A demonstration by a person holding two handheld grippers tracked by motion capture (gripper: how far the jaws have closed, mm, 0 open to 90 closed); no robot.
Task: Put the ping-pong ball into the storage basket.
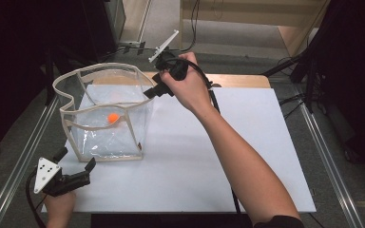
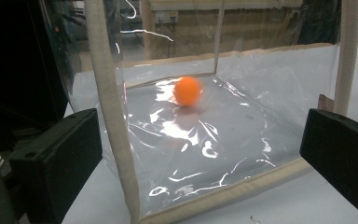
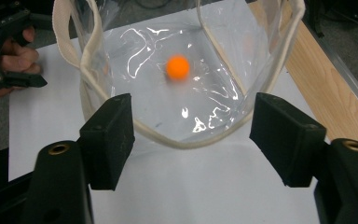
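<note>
Right tool (image 3: 191, 135) hung over the clear bag's (image 1: 105, 124) far rim, jaws apart, nothing between them. Orange ball (image 1: 113, 118) sat inside on the bag's bottom, looking blurred in both gripper views. Bag itself stood upright on the white sheet (image 1: 228, 156) covering the table (image 1: 240, 80), cream trim and handles around the mouth. Left tool (image 1: 73, 166) rested low near the bag's front corner, jaws wide, also gripping nothing, not quite touching the plastic.
</note>
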